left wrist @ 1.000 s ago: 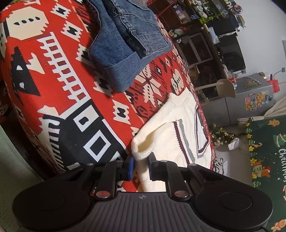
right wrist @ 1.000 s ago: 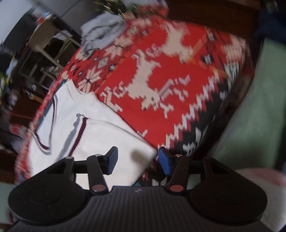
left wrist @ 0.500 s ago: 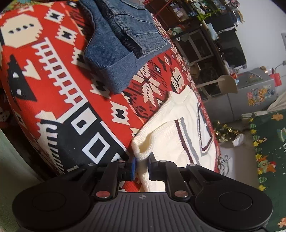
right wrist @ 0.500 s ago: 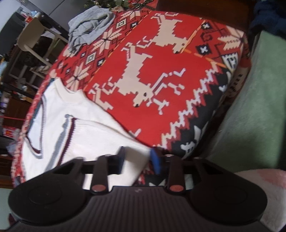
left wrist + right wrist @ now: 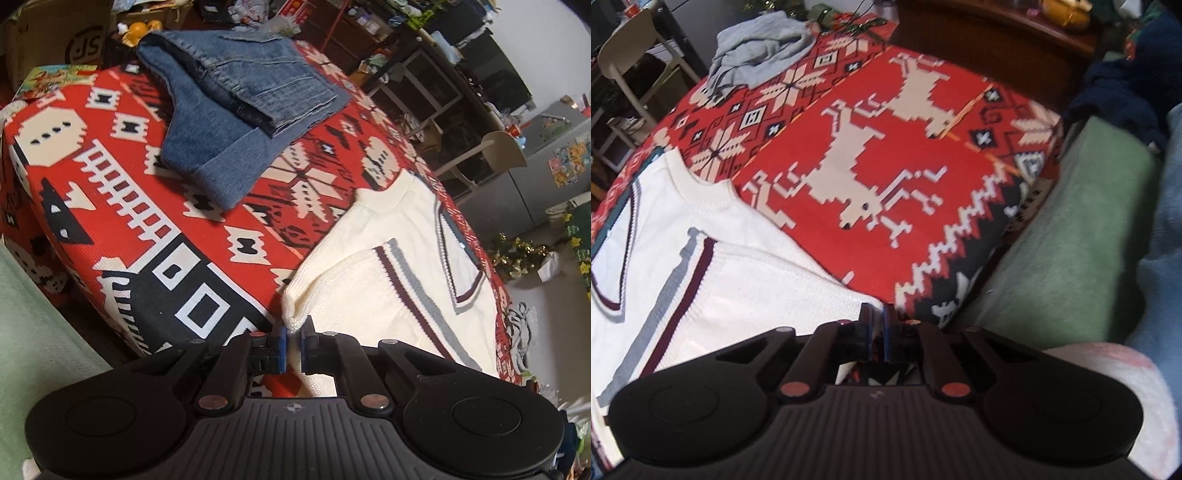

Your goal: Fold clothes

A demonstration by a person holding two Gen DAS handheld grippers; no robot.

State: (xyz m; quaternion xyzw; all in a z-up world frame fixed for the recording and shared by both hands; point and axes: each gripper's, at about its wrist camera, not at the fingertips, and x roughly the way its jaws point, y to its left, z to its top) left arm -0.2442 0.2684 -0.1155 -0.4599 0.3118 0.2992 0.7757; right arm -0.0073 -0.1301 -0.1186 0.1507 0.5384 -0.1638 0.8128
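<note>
1. two grippers now clamp the near edge of the cream sweater [image 5: 388, 273], which lies spread on the red patterned blanket [image 5: 122, 206].
2. left gripper [image 5: 291, 338]: a second ago its jaws stood a little apart around the sweater's near corner; now they are narrow and pinch that corner, a nub of knit poking up between the blue pads.
3. right gripper [image 5: 877, 326]: a second ago its jaws were wide, one on each side of the sweater's other near corner; half a second ago they were closing; now they are nearly together on the edge of the fabric, at the blanket's border.
4. left view has swung upward since then: more of the folded jeans [image 5: 236, 110] and a cardboard box [image 5: 55, 40] beyond them show.
5. right view is sharper than a second ago; the grey garment [image 5: 757, 48] stays crumpled at the blanket's far end, well apart from the sweater.
6. sweater itself lies as before, with its striped v-neck away from the grippers.
</note>
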